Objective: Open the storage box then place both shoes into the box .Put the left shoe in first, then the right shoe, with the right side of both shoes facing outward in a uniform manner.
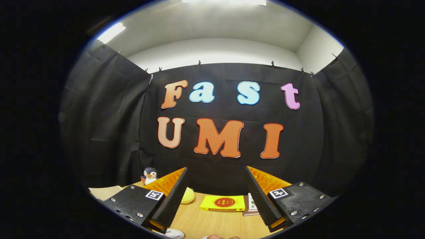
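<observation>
The gripper (217,192) stands wide open, its two ribbed black fingers (172,199) splayed far apart with nothing between them; it is raised and looks level across a wooden table (215,222). Taking the yellow book (222,203) as the mark: it lies flat on the table just ahead of the fingers, in the gap between them. To its right, touching or nearly so, lies a second, darker book (251,206), mostly hidden behind the right finger. To its left a pale yellow rounded thing (188,196) peeps out from behind the left finger; what it is cannot be told. Farther left, beyond that finger, a small toy penguin (149,175) stands at the table's back edge, against the black cloth wall. Nearer than the yellow book, at the base of the left finger, a white rounded object (172,233) is cut off, too little showing to name. Where the shoes and storage box are cannot be told.
</observation>
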Demonstrator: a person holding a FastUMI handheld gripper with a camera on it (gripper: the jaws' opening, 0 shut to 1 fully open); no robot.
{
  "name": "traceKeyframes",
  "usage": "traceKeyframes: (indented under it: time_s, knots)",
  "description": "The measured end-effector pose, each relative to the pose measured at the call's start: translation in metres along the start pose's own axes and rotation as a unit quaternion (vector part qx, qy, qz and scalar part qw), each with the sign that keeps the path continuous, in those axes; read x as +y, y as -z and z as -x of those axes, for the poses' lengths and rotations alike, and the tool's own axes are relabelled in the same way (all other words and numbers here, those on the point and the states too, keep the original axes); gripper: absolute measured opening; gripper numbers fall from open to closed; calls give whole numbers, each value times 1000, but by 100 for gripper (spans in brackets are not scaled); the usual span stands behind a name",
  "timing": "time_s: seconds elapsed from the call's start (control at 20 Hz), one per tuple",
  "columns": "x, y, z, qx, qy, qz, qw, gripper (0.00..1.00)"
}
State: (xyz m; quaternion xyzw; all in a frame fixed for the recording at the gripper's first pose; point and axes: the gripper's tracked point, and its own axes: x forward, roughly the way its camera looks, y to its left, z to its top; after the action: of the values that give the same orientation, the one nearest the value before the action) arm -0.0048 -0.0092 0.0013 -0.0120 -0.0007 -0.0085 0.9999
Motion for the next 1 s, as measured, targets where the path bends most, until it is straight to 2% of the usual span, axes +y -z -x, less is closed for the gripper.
traceKeyframes:
  time_s: [0.55, 1.0]
  knots:
    - [4, 25, 1, 32, -4, -26, 999, 99]
    - [59, 59, -9, 87, -66, -81, 991, 100]
